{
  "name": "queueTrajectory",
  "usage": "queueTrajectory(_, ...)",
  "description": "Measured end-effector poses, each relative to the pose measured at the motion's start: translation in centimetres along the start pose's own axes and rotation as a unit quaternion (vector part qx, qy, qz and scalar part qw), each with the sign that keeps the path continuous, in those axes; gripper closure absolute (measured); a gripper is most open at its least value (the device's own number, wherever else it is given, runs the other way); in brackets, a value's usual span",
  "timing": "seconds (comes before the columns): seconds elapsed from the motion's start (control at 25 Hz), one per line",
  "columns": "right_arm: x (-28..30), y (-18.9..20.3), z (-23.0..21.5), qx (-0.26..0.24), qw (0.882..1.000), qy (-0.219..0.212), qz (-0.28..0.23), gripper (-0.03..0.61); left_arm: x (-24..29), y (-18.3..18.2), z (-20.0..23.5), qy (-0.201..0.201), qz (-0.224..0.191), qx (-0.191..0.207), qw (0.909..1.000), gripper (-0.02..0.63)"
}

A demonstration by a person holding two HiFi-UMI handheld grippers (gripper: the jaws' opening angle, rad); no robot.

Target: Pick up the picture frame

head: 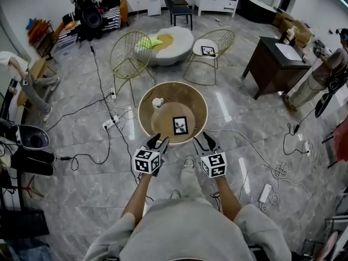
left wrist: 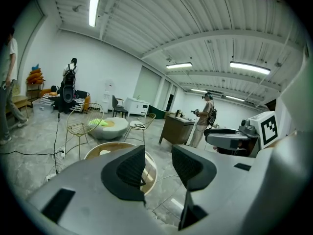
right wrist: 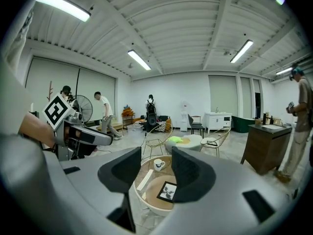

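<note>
On round table (head: 188, 96), picture frame (head: 180, 125)

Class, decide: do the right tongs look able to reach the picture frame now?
Probably yes: the right tongs are open by the table, with nothing between them and the picture frame; the cup stands aside.

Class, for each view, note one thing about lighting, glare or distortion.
Head view: even light, pale glare streaks on the glossy floor. Left gripper view: fisheye circle with black corners, ceiling lamp blown white. Right gripper view: same fisheye bend; the picture frame is sharp.
</note>
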State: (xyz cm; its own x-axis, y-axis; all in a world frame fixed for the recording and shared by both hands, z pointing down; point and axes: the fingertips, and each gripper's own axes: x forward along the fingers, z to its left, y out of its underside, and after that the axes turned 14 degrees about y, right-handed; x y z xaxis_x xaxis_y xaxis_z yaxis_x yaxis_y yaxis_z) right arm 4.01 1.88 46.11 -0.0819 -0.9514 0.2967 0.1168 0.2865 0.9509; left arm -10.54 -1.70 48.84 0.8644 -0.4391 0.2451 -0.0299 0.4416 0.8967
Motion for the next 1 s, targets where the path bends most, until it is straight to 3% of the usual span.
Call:
queueTrajectory(0.4, 7.0, -0.4, -3.0, 0.005, 1.0, -0.011, 0.013, 0.397, 5.5, -1.9, 4.4, -0.009, 0.005, -0.014, 0.9999, 0.451)
queueTrajectory(1.0, 19.0, -2.0, -7.5, 0.006, 0.997, -0.063, 0.039, 0.397, 12.8, -5.6, 11.9, -0.062, 0.013, -0.047, 0.9969, 0.451)
